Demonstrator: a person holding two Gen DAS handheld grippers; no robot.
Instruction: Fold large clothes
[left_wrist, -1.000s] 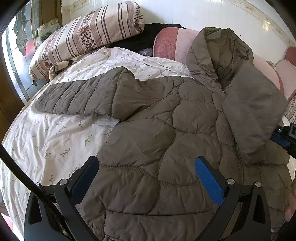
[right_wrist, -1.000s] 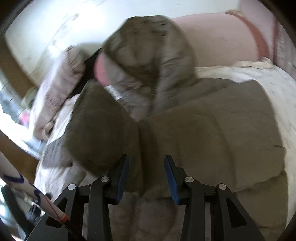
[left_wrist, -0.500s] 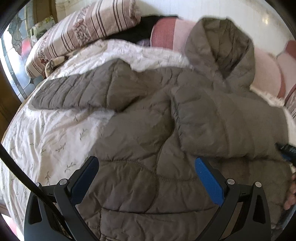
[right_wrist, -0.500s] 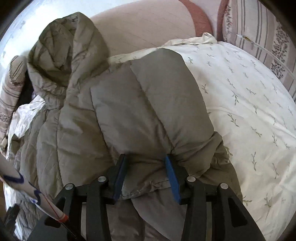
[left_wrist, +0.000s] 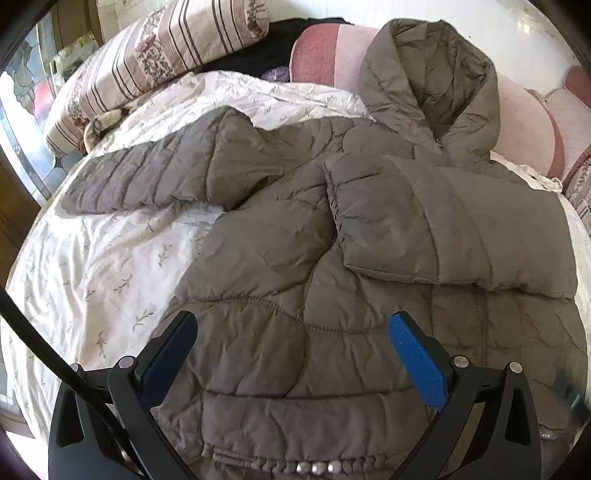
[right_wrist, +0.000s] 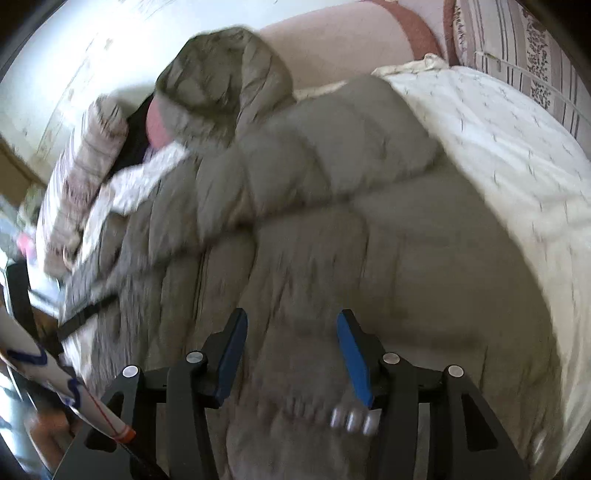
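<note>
Folding is partway done: the coat (left_wrist: 295, 295) lies flat on the bed (left_wrist: 92, 266), and its R sleeve (left_wrist: 443, 229), up in the air a sec ago, now lies across the chest. R claw (right_wrist: 291, 354) has let go, spread open & empty over the hem. L claw (left_wrist: 291, 354) hangs wide open too, holding nothing. L sleeve (left_wrist: 147, 177) sticks out sideways w/ no fold yet, prob next.
</note>
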